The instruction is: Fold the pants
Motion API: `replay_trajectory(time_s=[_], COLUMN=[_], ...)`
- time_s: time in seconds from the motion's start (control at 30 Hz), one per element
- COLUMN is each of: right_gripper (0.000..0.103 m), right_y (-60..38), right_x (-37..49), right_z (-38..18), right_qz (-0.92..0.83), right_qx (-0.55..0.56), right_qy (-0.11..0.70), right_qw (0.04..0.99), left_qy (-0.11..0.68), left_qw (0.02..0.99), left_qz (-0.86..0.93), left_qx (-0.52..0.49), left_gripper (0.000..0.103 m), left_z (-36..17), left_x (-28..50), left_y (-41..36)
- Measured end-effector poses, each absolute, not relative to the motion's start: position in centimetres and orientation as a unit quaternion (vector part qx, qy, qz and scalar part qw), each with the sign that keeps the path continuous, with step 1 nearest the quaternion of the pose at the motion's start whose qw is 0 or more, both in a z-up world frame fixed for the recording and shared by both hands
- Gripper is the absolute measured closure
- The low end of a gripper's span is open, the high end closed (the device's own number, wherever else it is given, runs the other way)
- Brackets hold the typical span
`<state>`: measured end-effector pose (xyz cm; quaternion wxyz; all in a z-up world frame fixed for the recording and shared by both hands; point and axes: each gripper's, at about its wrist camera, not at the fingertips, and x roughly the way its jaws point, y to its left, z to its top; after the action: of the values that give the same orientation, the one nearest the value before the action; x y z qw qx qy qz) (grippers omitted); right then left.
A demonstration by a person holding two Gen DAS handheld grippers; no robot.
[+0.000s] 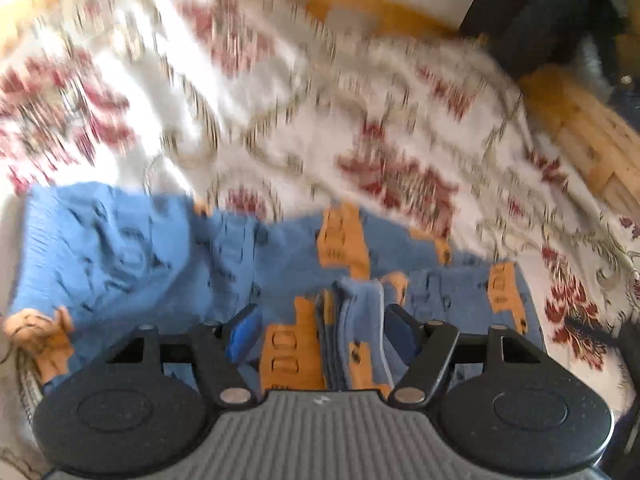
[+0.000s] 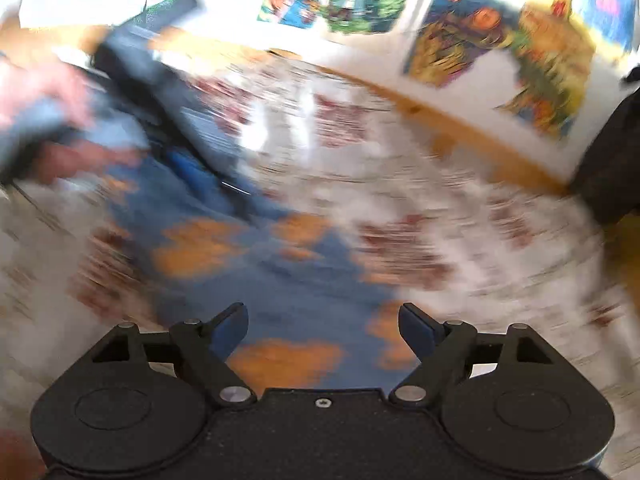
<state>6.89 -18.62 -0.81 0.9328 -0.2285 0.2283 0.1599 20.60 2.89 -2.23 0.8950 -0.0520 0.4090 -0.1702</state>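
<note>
Left gripper [image 1: 322, 330]: jaws spread, blue pads either side of a bunched ridge of fabric standing up between them. Right-hand pad [image 1: 402, 330] at or just beside the fold's edge; left-hand pad clear of it, with a gap showing. Grip therefore not confirmed; contact on the right side too close to call.

Pants [image 1: 132, 248]: blue with orange vehicle print, lying on the bedspread directly ahead of the left gripper and beneath it. Lighter, wrinkled section spread toward the left of the view; printed section running right, with a stack of folded edges rising between the pads. A small orange-brown printed figure at the garment's lower left edge, detail blurred.

Bedspread [image 1: 360, 128]: white with red floral motifs and olive scrollwork, covering the surface beyond and around the garment. Strip of wooden floor [image 1: 580, 132] at the right, dark object at upper right, unidentified.

Right gripper [image 2: 323, 330]: jaws spread wide, nothing between them, held over the pants [image 2: 288, 280], which run away up-left as a blue and orange band. View heavily motion-blurred. At upper left, a hand [image 2: 44, 92] on the other gripper [image 2: 160, 88], the tool reaching down to the far part of the garment. Colourful posters [image 2: 500, 40] on the white wall behind, wooden edge below them.
</note>
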Motion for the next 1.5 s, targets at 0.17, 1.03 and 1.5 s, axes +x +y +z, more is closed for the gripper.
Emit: replay_trajectory(time_s=[0.17, 1.03, 1.5], right_gripper=[0.02, 0.008, 0.001], right_y=[-21.8, -21.2, -21.9], right_x=[11.4, 8.3, 7.5], right_z=[-2.6, -4.6, -2.2], right_qz=[0.088, 0.105, 0.096], right_qx=[-0.233, -0.266, -0.226], right_qy=[0.201, 0.269, 0.222], right_qw=[0.947, 0.92, 0.943], left_qy=[0.328, 0.388, 0.336], left_qw=[0.935, 0.921, 0.941], left_qz=[-0.137, -0.039, 0.028], left_qx=[0.01, -0.003, 0.027], left_gripper=[0.016, 0.002, 0.0], left_z=[-2.3, -6.1, -3.4], left_x=[18.6, 14.9, 11.4], left_y=[-0.4, 0.0, 5.7])
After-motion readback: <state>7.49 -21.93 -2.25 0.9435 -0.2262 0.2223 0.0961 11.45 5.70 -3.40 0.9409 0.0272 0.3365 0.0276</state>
